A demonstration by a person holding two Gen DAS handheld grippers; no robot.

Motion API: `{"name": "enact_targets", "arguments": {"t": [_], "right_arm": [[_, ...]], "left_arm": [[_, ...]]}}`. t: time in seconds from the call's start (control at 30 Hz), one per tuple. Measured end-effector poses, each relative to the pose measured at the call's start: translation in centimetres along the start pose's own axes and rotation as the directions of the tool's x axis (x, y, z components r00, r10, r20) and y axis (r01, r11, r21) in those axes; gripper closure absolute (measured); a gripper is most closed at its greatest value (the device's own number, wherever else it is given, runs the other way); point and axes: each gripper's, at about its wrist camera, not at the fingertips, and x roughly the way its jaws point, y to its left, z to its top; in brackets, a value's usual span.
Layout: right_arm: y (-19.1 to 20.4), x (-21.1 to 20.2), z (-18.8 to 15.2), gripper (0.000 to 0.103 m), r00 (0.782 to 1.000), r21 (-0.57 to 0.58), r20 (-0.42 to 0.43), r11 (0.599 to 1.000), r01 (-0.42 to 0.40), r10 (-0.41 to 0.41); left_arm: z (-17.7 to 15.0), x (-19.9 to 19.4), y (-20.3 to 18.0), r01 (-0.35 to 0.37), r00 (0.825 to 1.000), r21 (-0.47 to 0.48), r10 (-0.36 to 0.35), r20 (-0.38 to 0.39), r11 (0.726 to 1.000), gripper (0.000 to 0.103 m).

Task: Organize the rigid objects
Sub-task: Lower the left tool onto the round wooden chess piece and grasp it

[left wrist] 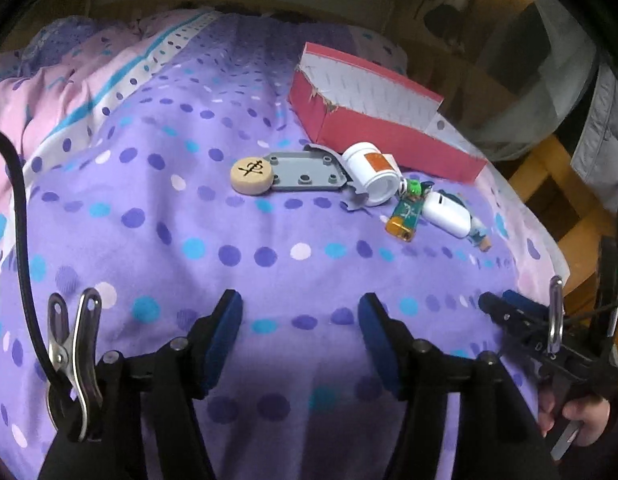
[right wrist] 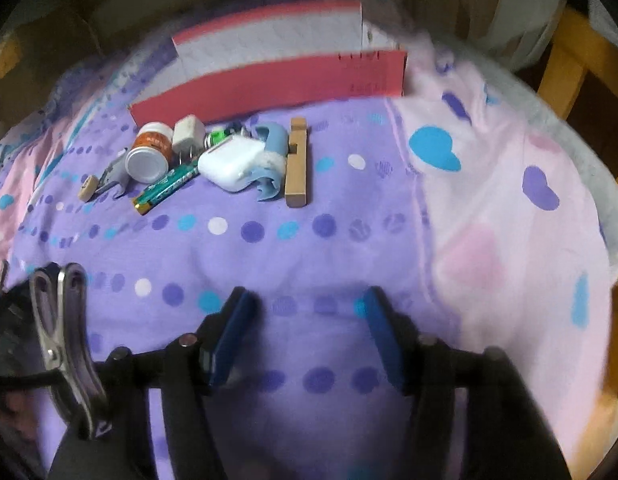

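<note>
While my left tool [left wrist: 301, 312] hangs with its jaws apart and empty over the bed's polka-dot cover [left wrist: 149, 216], the wooden disc [left wrist: 251, 176], grey plate [left wrist: 309, 172] and white jar [left wrist: 371, 178] lie before the red box [left wrist: 381, 136], toward the far edge. From my right tool [right wrist: 305, 308], likewise apart and empty, a battery [right wrist: 167, 190], white case [right wrist: 229, 168] and wooden block [right wrist: 297, 164] lie beside them.

A bedroom in a home is shown. The scene is taken up by a bed [left wrist: 269, 240] covered with a purple polka-dot duvet [right wrist: 309, 240], with pink and white patterned bedding [left wrist: 69, 92] bunched at one side. Small household items are scattered on the cover: a pill bottle [left wrist: 371, 174], a battery [right wrist: 167, 190], a plug adapter [right wrist: 187, 134]. Wooden furniture [right wrist: 565, 60] is seen beside the bed.
</note>
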Motion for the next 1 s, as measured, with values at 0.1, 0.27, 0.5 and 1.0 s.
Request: {"name": "enact_targets", "arguments": {"t": [0.1,0.27,0.5,1.0], "right_arm": [[0.3,-0.1,0.1,0.040,1.000,-0.013,0.004,1.000,0.021,-0.021],[0.4,0.3,-0.1,0.040,1.000,0.002,0.003,1.000,0.002,-0.002],[-0.9,-0.1,0.5,0.036,0.999,0.017,-0.002,0.999,-0.036,0.036],[-1.2,-0.2,0.5,0.033,0.998,0.026,0.002,0.998,-0.059,0.059]], "left_arm": [[-0.2,-0.2,-0.4,-0.015,1.000,0.017,0.015,0.012,1.000,0.038],[-0.1,-0.9,0.8,0.012,0.998,-0.055,-0.008,0.060,0.998,0.038],[3.3,-1.1,1.9,-0.035,0.995,-0.105,0.045,0.089,0.994,0.038],[8.1,6.1,4.1,-0.019,1.000,-0.106,0.019,-0.006,0.994,0.071]]}}
